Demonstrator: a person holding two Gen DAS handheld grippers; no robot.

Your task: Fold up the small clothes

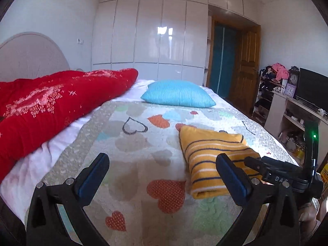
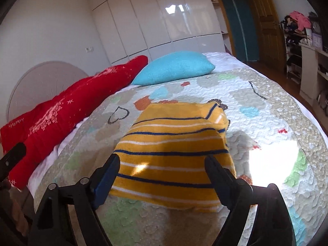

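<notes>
1. My left gripper (image 1: 162,176) stands spread wide over the heart-print quilt (image 1: 131,155), nothing between its fingers.
2. My right gripper (image 2: 162,170) is released too, fingers apart and empty.
3. The yellow striped garment (image 2: 174,155) lies folded flat on the quilt, just ahead of my right gripper.
4. A blue pillow (image 1: 178,94) lies well beyond it.

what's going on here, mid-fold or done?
Looks done, or between steps. A person holds a gripper in each hand over a bed with a heart-print quilt. The yellow striped garment lies folded into a compact rectangle on the quilt. Both the left gripper and the right gripper are open with nothing between the pads; the right one is lined up on the garment's near edge, the left sits off to its side. A blue pillow and a red blanket lie further back.
</notes>
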